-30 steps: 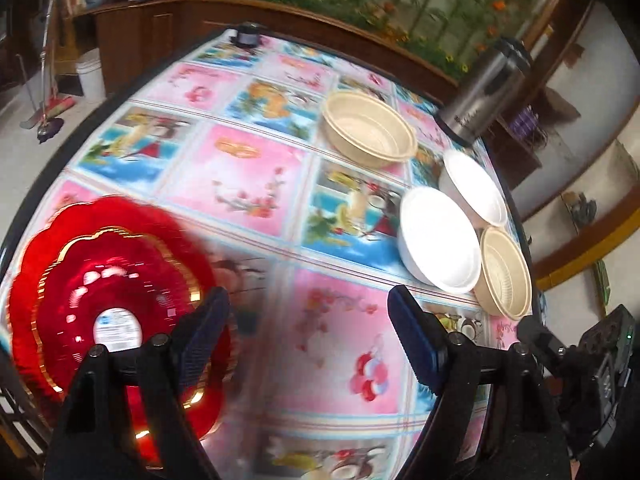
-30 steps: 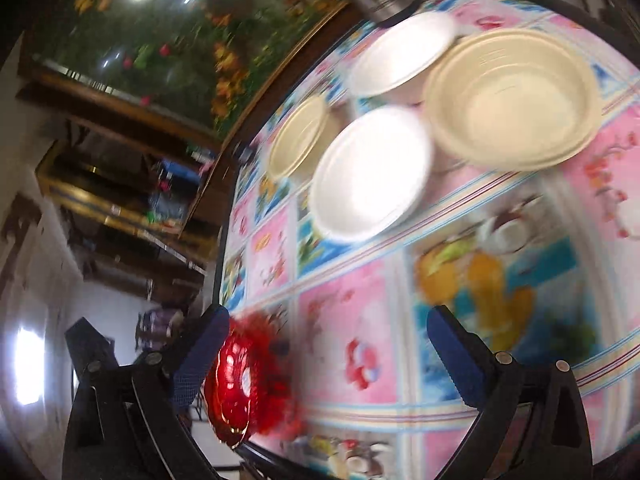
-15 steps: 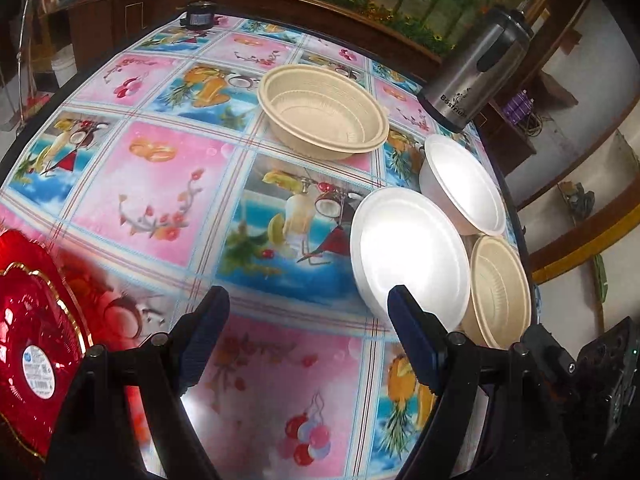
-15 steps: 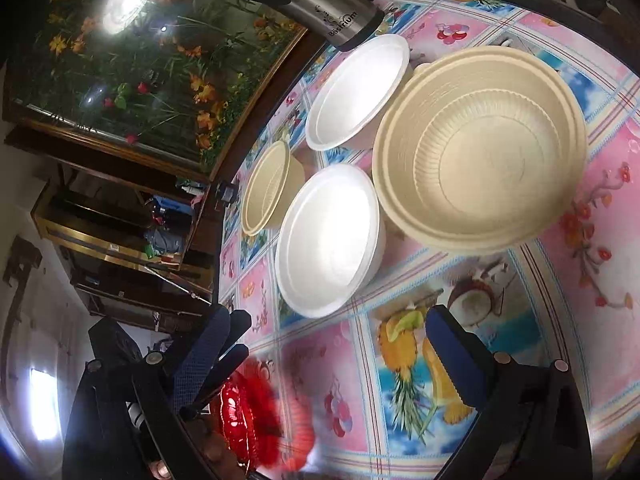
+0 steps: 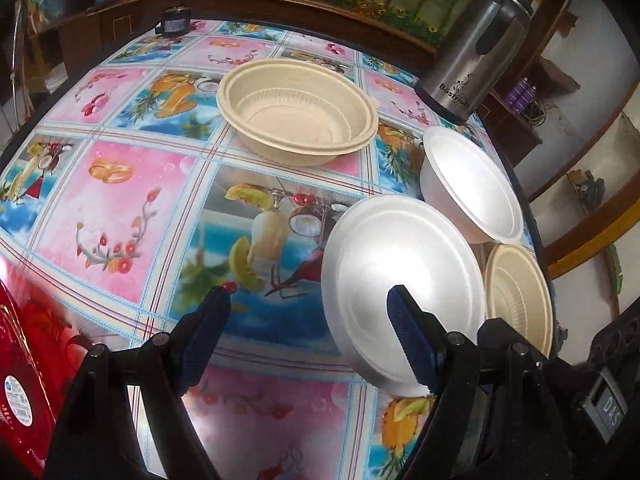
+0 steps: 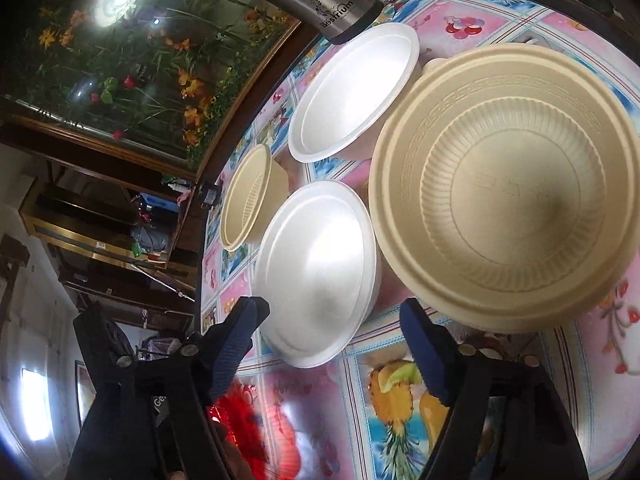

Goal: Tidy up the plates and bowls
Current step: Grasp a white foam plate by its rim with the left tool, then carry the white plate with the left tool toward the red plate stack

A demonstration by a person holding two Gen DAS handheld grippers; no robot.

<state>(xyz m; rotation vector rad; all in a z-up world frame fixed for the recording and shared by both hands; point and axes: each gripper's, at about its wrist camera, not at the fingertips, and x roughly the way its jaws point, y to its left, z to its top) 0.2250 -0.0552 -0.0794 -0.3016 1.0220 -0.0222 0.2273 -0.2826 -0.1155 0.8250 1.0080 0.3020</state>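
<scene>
Nearest you, your left gripper (image 5: pixel 308 320) has its jaws closing with only the printed tablecloth (image 5: pixel 120 200) between them; its right finger (image 5: pixel 408 332) overlaps the near edge of the white plate (image 5: pixel 396 264), and whether it touches is unclear. Your right gripper (image 6: pixel 328 324) is closing too, with that same white plate's (image 6: pixel 316 264) near rim between its fingers, the pads not pressing on it. The plate lies flat, open side up; being round, it has no long axis. Left of the plate, at the table's near corner, is a red plate (image 5: pixel 20 380) with a small white sticker, its print too small to read. Just beyond the white plate sits a white bowl (image 5: pixel 472 184), upright. To the plate's right, almost touching it, is a small tan bowl (image 5: pixel 520 296), also upright. Farther off to the left of the plate stands a large tan ribbed bowl (image 5: pixel 296 112), mouth up. Past the white bowl, at the table's far edge, stands a steel flask (image 5: pixel 476 52) that seems to read "Bestrium".
</scene>
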